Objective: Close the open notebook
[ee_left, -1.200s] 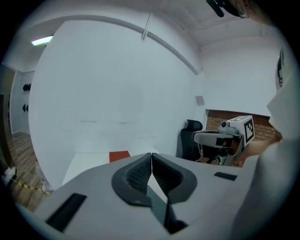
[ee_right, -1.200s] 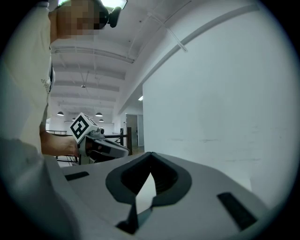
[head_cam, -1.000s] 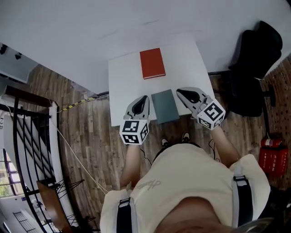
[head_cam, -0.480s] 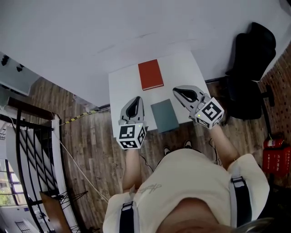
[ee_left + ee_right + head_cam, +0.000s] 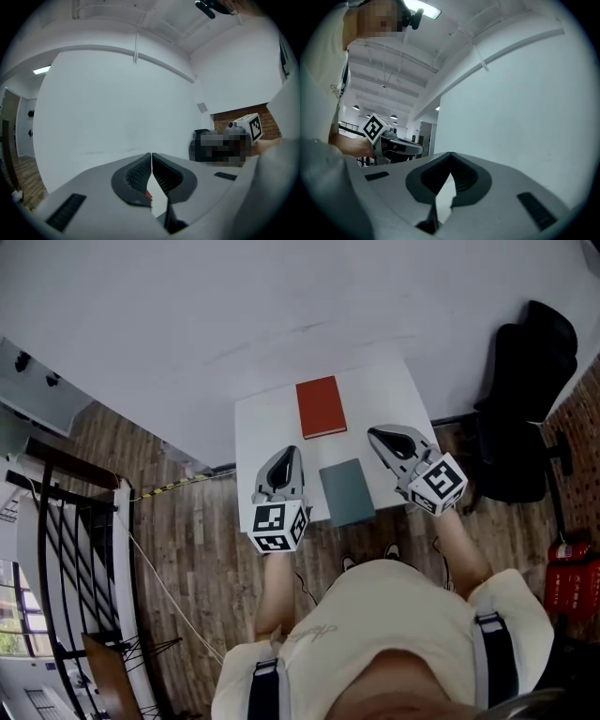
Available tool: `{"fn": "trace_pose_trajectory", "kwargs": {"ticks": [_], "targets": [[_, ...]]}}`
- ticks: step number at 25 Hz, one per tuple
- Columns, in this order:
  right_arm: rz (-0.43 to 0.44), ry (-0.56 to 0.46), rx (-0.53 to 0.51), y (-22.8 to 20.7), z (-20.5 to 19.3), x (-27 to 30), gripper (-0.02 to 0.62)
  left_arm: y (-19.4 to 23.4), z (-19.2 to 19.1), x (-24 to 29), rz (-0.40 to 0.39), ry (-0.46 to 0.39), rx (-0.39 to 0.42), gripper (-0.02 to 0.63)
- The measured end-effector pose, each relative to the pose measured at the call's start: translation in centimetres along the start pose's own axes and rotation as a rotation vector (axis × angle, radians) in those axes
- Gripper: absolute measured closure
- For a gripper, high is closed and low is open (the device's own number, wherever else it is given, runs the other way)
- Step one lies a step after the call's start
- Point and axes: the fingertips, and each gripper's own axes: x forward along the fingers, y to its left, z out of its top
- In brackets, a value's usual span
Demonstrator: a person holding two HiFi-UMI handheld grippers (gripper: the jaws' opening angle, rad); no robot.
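Note:
Two notebooks lie closed on the small white table: a red one at the far side and a grey-teal one at the near edge. My left gripper hovers just left of the teal notebook, shut, with nothing in it. On the other side, my right gripper is also shut and empty. In the left gripper view the jaws meet at the tips, with a sliver of red notebook below. The right gripper view shows its jaws together, facing a white wall.
A black office chair stands right of the table. A red fire extinguisher sits on the wooden floor at the far right. A black metal railing runs along the left. A white wall lies beyond the table.
Both grippers have lifted a little above the table, still flanking the teal notebook. Their jaws stayed shut, and neither notebook moved.

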Motion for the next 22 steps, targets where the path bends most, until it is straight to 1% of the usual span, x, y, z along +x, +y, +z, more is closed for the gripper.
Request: {"fn": "trace_pose_trajectory", "kwargs": {"ticks": [3, 9, 12, 15, 19, 22], "targets": [[-0.016, 0.006, 0.019, -0.2, -0.7, -0.2, 0.588, -0.1, -0.5, 0.1, -0.002, 0.012, -0.002, 0.584], [-0.012, 0.039, -0.002, 0.1, -1.6, -0.8, 0.589, -0.2, -1.3, 0.3, -0.009, 0.032, -0.013, 0.584], [-0.003, 0.046, -0.002, 0.1, -1.7, -0.7, 0.588, 0.2, -1.3, 0.4, 0.001, 0.029, -0.022, 0.584], [0.006, 0.054, -0.008, 0.2, -1.8, -0.6, 0.589, 0.5, -1.9, 0.4, 0.014, 0.032, -0.044, 0.584], [0.013, 0.076, -0.012, 0.0, -2.6, -0.4, 0.588, 1.0, -3.2, 0.3, 0.02, 0.05, -0.095, 0.584], [0.013, 0.092, -0.004, -0.1, -3.3, -0.8, 0.588, 0.9, -3.8, 0.1, 0.023, 0.059, -0.102, 0.584]]}}
